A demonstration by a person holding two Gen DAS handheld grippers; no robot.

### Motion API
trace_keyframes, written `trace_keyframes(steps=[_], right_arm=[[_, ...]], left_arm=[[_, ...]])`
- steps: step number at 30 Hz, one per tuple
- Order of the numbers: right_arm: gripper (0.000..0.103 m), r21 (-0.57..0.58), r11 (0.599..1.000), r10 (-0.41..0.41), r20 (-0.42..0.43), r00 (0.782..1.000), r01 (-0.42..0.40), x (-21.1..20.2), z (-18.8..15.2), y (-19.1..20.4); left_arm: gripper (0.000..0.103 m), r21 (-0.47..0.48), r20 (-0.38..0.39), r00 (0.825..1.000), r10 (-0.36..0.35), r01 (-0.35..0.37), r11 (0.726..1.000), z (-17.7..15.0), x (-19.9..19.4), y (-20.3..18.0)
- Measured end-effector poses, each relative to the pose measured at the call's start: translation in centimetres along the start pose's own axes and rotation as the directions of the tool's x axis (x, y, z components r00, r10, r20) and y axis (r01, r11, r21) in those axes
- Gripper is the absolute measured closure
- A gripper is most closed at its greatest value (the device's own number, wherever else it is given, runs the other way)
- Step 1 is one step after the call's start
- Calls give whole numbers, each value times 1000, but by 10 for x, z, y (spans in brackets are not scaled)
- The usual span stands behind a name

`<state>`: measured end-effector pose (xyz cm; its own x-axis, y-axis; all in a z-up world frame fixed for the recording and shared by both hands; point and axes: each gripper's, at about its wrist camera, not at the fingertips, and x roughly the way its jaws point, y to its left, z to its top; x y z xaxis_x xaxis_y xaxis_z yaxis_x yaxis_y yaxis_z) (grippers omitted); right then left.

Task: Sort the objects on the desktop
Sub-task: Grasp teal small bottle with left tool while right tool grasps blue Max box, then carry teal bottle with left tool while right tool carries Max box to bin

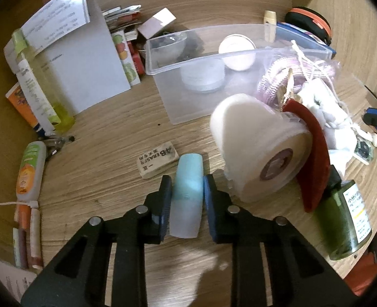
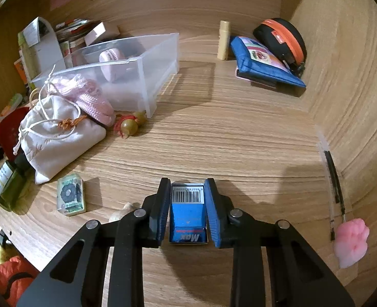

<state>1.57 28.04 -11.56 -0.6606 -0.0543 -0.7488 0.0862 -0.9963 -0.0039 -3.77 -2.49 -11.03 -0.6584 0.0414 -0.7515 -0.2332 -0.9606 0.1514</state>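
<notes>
Left gripper (image 1: 187, 190) clamps a pale blue tube (image 1: 187, 194) at mid-length; light, probably slippery. Right gripper (image 2: 187, 204) pinches a small, stiff blue box (image 2: 188, 212) by its sides.

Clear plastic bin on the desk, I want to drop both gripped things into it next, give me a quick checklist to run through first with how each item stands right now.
1. Left gripper shut on the pale blue rounded plastic case: ok.
2. Right gripper shut on the small blue barcoded box: ok.
3. Clear plastic bin open on top, no lid: ok.
4. Free floor space in the bin: ok, though a pink round container already sits inside.
5. Left path to the bin: not ok, the white tape roll stands close beside the case.
6. Whether either item is lifted off the wooden desk: cannot tell.
</notes>
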Motion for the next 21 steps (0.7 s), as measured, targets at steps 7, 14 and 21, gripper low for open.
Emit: trace_keyframes(steps=[7,14,21], right_arm=[[79,33,999,15,41,999,-16,-13,7,-5],[79,38,999,33,78,996,-36,-25,19,-3],[79,23,999,42,82,996,-44,-27,20,3]], left_arm=[[89,-60,35,999,-13,15,998,-3,-12,13],[89,-85,33,999,-26,29,996,-4,-14,19],[84,-45,5,1000,-30,30,999,0,-7,14]])
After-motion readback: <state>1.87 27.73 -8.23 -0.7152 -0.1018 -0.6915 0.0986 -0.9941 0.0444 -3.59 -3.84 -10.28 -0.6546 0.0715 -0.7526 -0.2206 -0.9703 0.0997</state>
